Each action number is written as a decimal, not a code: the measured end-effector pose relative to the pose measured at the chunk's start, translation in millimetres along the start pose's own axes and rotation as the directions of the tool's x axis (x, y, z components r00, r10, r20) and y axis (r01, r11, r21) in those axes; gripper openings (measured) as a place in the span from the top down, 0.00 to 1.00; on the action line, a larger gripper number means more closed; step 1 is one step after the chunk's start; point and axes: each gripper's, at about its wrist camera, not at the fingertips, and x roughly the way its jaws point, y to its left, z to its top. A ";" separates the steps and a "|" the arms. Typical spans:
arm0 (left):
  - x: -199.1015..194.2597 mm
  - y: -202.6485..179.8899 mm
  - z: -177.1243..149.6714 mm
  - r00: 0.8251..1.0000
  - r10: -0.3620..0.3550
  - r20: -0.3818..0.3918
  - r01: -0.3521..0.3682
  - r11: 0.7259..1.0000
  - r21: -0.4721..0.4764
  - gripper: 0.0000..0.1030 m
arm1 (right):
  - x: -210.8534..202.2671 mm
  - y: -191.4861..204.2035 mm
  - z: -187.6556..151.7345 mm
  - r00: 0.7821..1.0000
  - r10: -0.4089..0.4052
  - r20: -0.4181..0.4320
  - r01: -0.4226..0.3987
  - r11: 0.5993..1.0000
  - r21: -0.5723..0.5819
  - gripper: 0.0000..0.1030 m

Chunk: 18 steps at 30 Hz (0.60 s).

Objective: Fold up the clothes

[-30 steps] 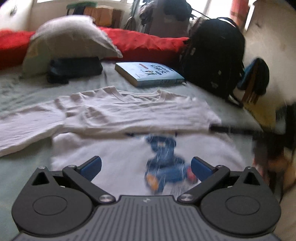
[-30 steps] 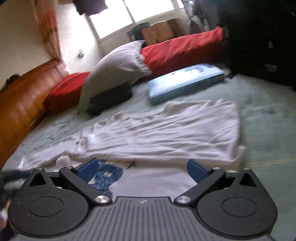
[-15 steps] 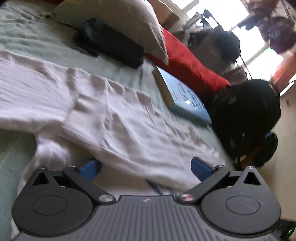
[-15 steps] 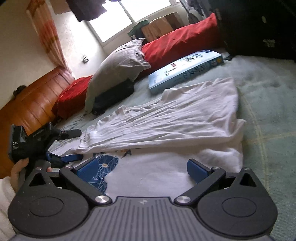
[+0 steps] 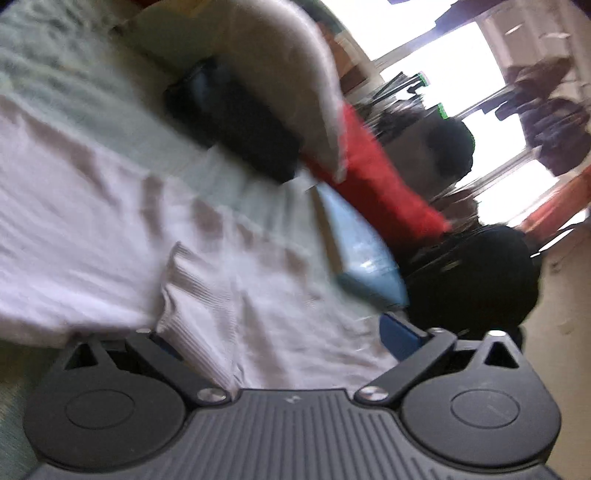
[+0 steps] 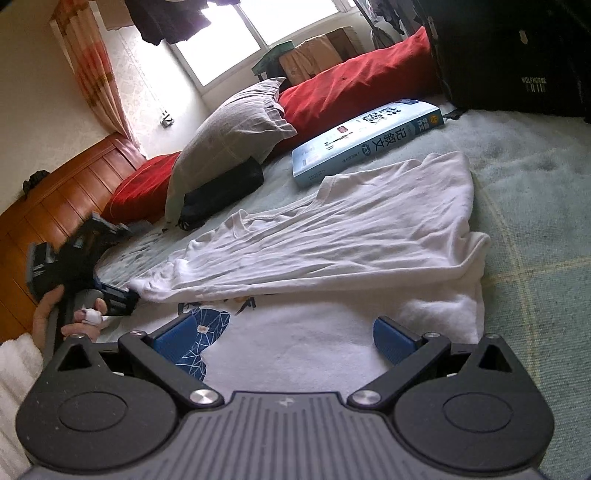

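Bed surface: you are working on a pale green bedspread [image 6: 535, 192] with a faint check pattern.
Shirt: the white T-shirt [image 6: 332, 236] lies flat in the middle of it, top part folded down over the blue print [image 6: 201, 332].
Left gripper [image 5: 280, 332]: your jaws have just been closing in a little but stand wide, with the shirt's ribbed fold [image 5: 199, 295] between them; I cannot see a pad pressing on it.
Right gripper [image 6: 280, 332]: your jaws are spread wide over the shirt's lower part, gripping nothing.
Head of bed: grey pillow [image 6: 229, 136], red cushions [image 6: 354, 92], a dark pouch [image 6: 221, 192], a blue book [image 6: 365, 140].
Room: wooden headboard [image 6: 66, 199], bright window [image 6: 258, 33], black backpack [image 6: 517, 55].
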 end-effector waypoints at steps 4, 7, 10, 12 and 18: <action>3.0 -1.5 -0.2 0.995 0.095 0.014 -0.096 0.994 0.059 0.56 | 0.3 -0.5 0.0 1.000 0.001 0.002 -0.001 1.000 0.001 0.00; 6.6 -6.1 1.7 0.982 0.189 0.014 -0.189 0.977 0.101 0.89 | -0.3 0.5 0.2 1.000 0.000 0.002 0.000 1.000 -0.003 0.00; 1.9 -16.5 4.5 0.976 0.213 0.034 -0.216 0.961 0.170 0.91 | -1.1 1.5 0.2 1.000 -0.001 0.003 0.001 1.000 -0.009 0.00; -2.4 -24.4 6.7 0.975 0.215 0.053 -0.222 0.950 0.218 0.91 | -1.2 0.9 0.2 1.000 0.000 0.004 0.000 1.000 -0.008 0.00; -13.2 -43.1 17.9 0.982 0.141 0.123 -0.173 0.936 0.308 0.91 | -0.8 0.7 -0.7 1.000 0.002 0.008 -0.002 1.000 -0.007 0.00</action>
